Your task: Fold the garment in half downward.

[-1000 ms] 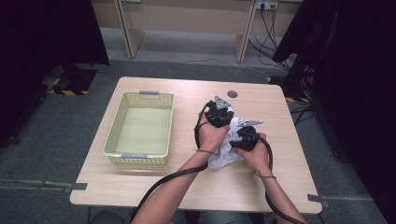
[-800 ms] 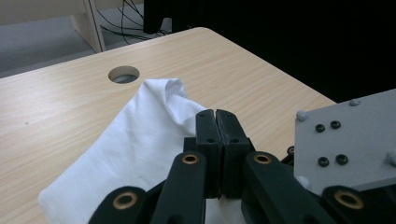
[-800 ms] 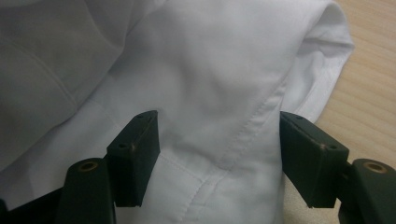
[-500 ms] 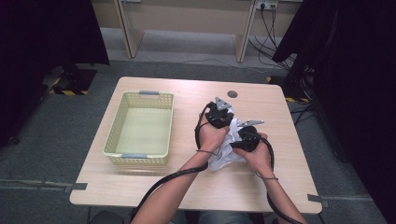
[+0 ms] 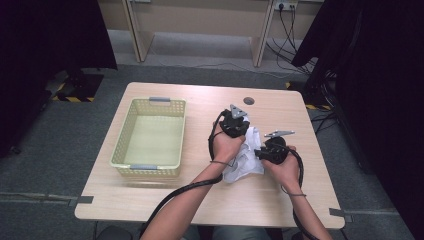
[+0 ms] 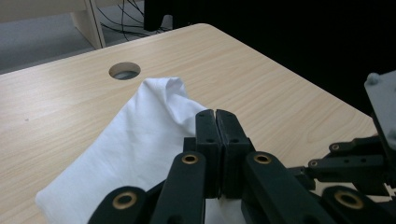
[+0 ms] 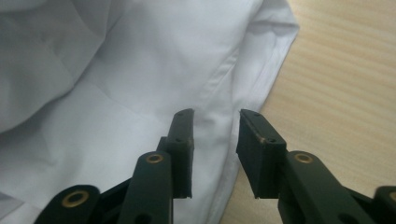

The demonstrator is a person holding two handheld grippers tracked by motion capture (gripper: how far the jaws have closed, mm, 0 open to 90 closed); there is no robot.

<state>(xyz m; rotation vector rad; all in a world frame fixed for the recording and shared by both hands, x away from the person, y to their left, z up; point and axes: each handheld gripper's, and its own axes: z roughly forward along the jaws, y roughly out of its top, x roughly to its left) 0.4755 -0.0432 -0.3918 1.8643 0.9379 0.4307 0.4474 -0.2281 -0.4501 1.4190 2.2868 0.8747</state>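
Observation:
A crumpled white cloth [image 5: 245, 161] lies on the wooden table [image 5: 200, 205], right of centre. My left gripper [image 5: 241, 131] sits at the cloth's far end; in the left gripper view its jaws [image 6: 215, 114] are pressed together, and a fold of the cloth [image 6: 140, 140] rises up to them. My right gripper [image 5: 260, 153] is at the cloth's right side. In the right gripper view it [image 7: 215, 135] has a narrow gap and hovers over the cloth's hemmed edge [image 7: 116, 93]. Its jaws have just been closing, and the pads are not pressing the fabric.
A pale yellow plastic basket [image 5: 122, 145] stands empty on the table's left half. A round cable hole [image 5: 248, 101] [image 6: 124, 70] sits near the far edge behind the cloth. Bare wood lies right of the cloth, then the table's edge.
My right hand has shifted slightly to the right and up beside the cloth. The left hand and the cloth's far end have stayed put.

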